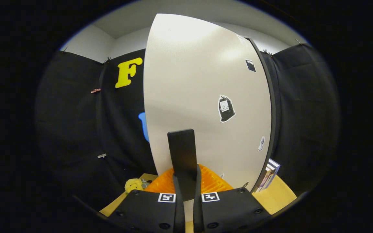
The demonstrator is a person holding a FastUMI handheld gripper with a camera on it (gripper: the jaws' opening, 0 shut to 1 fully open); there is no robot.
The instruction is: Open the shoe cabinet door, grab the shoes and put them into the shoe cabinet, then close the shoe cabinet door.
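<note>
The white shoe cabinet door [202,97] rises close in front of me, with several small stickers on its face. A black upright handle [182,152] sticks out from the door's lower part and runs down between my fingers. My gripper [186,186] is shut on this handle, one finger pressing on each side. A dark strip [272,123] runs along the door's right edge. The door's left edge stands out against the booth's black wall. The inside of the cabinet is hidden behind the door.
A small yellow soft toy [134,184] lies on the wooden surface [282,194] to the left of my fingers. A few books or boxes [269,176] stand upright at the door's lower right corner. Black cloth walls close in on both sides.
</note>
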